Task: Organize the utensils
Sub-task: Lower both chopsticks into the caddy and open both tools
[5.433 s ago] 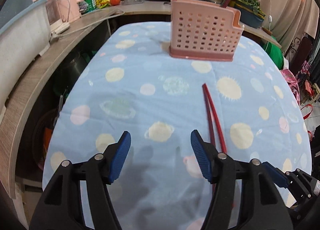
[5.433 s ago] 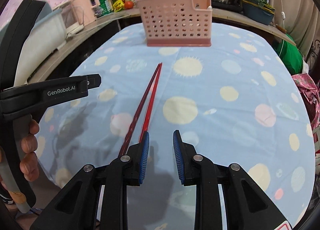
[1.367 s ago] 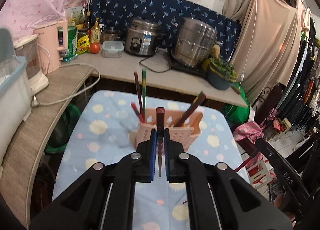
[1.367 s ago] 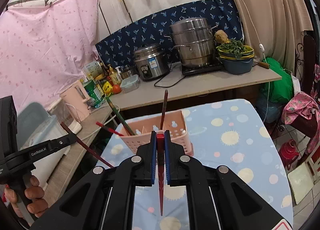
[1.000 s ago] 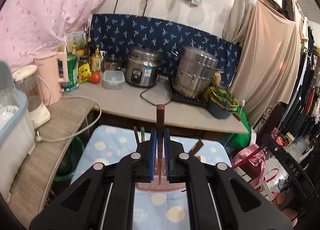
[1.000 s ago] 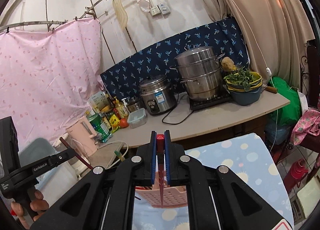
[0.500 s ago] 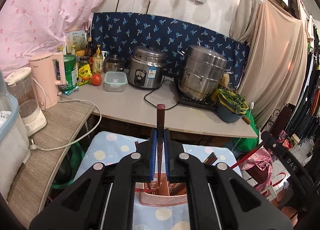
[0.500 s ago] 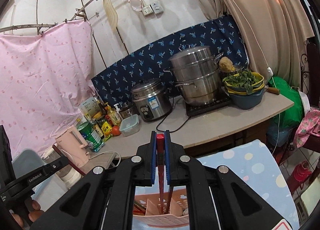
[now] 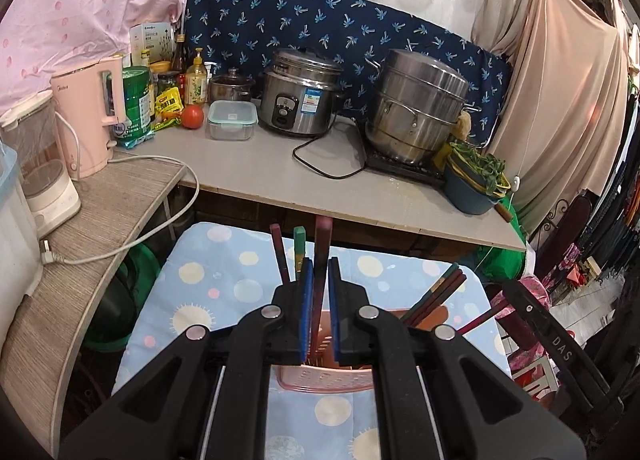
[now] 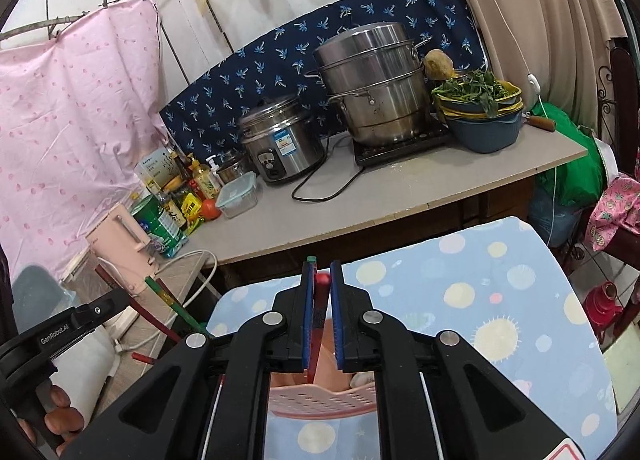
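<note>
My left gripper (image 9: 318, 272) is shut on a dark red chopstick (image 9: 321, 252), held upright with its lower end down in the pink perforated utensil holder (image 9: 320, 378). Several other chopsticks (image 9: 434, 298) stand in the holder. My right gripper (image 10: 321, 278) is shut on a red chopstick (image 10: 322, 280), also upright over the pink holder (image 10: 324, 396). The left gripper (image 10: 86, 320) shows at the left of the right wrist view, with its chopstick (image 10: 136, 306) slanting down.
The holder stands on a table with a blue spotted cloth (image 9: 224, 284). Behind it is a counter (image 9: 280, 176) with a rice cooker (image 9: 298, 100), a steel steamer pot (image 9: 416, 108), a pink kettle (image 9: 90, 116) and a bowl of greens (image 9: 474, 180).
Both grippers have come down closer over the pink holder, each still holding its chopstick. The chopstick tips now reach further into the holder.
</note>
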`<action>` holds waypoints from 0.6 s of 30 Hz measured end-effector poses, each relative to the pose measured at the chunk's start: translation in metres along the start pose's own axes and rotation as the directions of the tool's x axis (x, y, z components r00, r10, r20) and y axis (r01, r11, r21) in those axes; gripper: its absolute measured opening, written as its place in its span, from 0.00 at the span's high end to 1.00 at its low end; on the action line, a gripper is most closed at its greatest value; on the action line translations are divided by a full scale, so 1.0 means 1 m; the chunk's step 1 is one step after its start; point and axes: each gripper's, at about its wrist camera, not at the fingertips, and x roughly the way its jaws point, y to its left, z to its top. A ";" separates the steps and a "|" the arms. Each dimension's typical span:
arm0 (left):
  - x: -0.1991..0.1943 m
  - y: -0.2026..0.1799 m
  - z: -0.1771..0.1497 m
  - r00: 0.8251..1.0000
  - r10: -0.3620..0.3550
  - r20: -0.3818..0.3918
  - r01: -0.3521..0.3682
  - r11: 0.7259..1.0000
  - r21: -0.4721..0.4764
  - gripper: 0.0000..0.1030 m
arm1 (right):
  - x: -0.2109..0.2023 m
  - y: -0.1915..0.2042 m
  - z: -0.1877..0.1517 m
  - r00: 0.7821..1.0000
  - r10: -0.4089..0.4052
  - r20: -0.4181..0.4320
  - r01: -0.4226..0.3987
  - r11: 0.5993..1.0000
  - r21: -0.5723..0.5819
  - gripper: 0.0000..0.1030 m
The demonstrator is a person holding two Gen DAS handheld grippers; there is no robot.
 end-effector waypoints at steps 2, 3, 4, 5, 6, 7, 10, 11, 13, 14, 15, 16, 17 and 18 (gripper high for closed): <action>0.000 0.000 -0.001 1.000 0.010 0.003 -0.010 1.000 -0.005 0.74 | -0.002 -0.001 -0.001 1.000 -0.002 -0.002 0.002 1.000 -0.003 0.89; -0.001 0.001 -0.002 1.000 0.024 0.008 -0.024 1.000 -0.008 0.64 | -0.004 0.000 -0.001 1.000 -0.002 -0.003 0.002 1.000 -0.005 0.87; -0.004 0.001 -0.002 0.999 0.035 0.019 -0.035 0.999 -0.013 0.50 | -0.006 0.001 -0.001 1.000 -0.003 -0.004 0.003 1.000 -0.006 0.82; -0.007 0.002 -0.003 0.998 0.045 0.035 -0.045 0.999 -0.016 0.48 | -0.009 0.001 -0.001 1.000 -0.004 -0.001 0.004 1.000 -0.010 0.79; -0.009 0.001 -0.004 0.998 0.051 0.042 -0.050 0.999 -0.014 0.48 | -0.012 0.002 -0.001 1.000 -0.006 0.004 0.006 1.000 -0.017 0.74; -0.011 0.002 -0.004 0.998 0.052 0.042 -0.052 0.999 -0.009 0.48 | -0.016 0.003 -0.002 1.000 -0.009 0.008 0.009 1.000 -0.025 0.72; -0.018 0.002 -0.008 0.997 0.067 0.042 -0.066 0.998 -0.005 0.48 | -0.026 0.005 -0.006 1.000 -0.011 0.002 0.011 0.999 -0.047 0.69; -0.021 0.002 -0.011 0.996 0.076 0.046 -0.076 0.997 0.001 0.48 | -0.030 0.005 -0.008 1.000 -0.011 -0.002 0.011 0.999 -0.053 0.67; -0.027 0.000 -0.016 0.994 0.095 0.050 -0.096 0.995 0.015 0.48 | -0.039 0.007 -0.015 1.000 -0.025 -0.006 0.024 0.998 -0.065 0.59; -0.030 0.000 -0.019 0.994 0.102 0.049 -0.103 0.995 0.020 0.47 | -0.042 0.007 -0.017 0.999 -0.030 -0.011 0.029 0.997 -0.070 0.58; -0.032 0.000 -0.024 0.993 0.107 0.044 -0.108 0.994 0.025 0.46 | -0.045 0.006 -0.021 0.999 -0.032 -0.018 0.031 0.997 -0.075 0.58; -0.034 0.000 -0.027 0.993 0.110 0.040 -0.111 0.993 0.026 0.44 | -0.049 0.006 -0.026 0.999 -0.038 -0.029 0.035 0.996 -0.081 0.58; -0.037 0.001 -0.032 0.993 0.110 0.035 -0.111 0.993 0.026 0.43 | -0.052 0.005 -0.029 0.998 -0.045 -0.038 0.041 0.996 -0.085 0.58; -0.040 0.001 -0.036 0.993 0.114 0.030 -0.115 0.993 0.025 0.43 | -0.054 0.004 -0.034 0.998 -0.050 -0.048 0.046 0.995 -0.089 0.58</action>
